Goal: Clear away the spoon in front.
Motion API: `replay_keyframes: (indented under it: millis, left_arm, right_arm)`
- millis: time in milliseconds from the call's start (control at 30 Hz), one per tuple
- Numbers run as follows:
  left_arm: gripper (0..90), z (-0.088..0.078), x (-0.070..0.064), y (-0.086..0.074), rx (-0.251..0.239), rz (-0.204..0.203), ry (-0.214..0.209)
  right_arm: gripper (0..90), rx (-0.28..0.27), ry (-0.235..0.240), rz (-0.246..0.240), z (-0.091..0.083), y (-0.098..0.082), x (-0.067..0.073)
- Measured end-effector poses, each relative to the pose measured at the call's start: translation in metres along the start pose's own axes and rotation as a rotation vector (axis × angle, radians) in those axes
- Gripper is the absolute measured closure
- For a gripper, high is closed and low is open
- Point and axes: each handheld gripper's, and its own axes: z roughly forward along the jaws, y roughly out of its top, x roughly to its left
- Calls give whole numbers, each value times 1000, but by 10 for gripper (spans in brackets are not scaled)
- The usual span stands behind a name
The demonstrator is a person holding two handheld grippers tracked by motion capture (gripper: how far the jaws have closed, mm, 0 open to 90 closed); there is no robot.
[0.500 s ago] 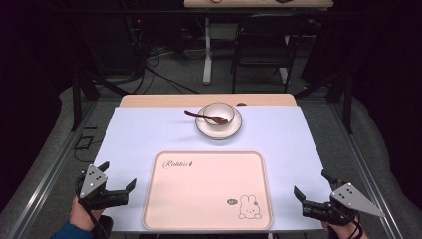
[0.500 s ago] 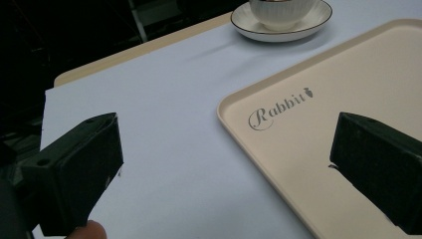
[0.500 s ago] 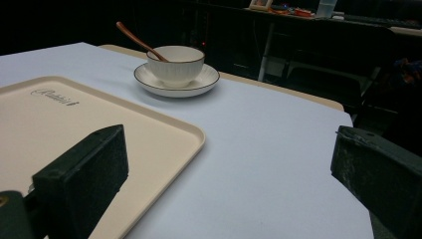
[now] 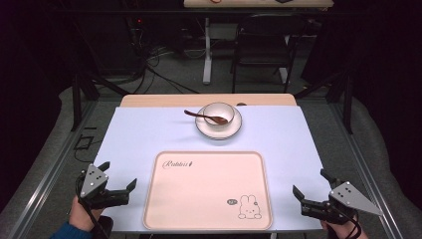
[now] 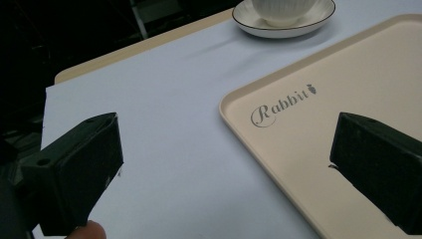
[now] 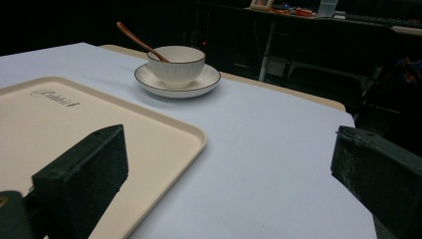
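- Nothing has shifted since the earlier frame; I keep both tongs spread and empty: left tongs (image 4: 121,190), right tongs (image 4: 311,198).
- Likely start: next, reaching the cup (image 4: 219,114) beyond the tray (image 4: 209,191).

both the left tool (image 4: 119,185) and the right tool (image 4: 309,188) have edged slightly inward toward the tray (image 4: 209,191).

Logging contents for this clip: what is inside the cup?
A brown spoon rests in the cup, handle out over the rim. The cup's wall hides its bottom in the right gripper view.
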Motion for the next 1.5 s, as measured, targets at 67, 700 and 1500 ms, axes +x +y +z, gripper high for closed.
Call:
replay_keyframes:
  millis: [67, 700, 1500]
  left_arm:
    - [1, 1, 0, 0, -3, 3, -2]
    - [0, 19, -11, 18, -24, -38, -39]
    - [3, 71, -30, 49, -54, -42, -73]
  right_arm:
    - [8, 1, -1, 0, 1, 0, 0]
    - [9, 6, 6, 2, 0, 0, 0]
    - [9, -1, -10, 2, -5, -2, -1]
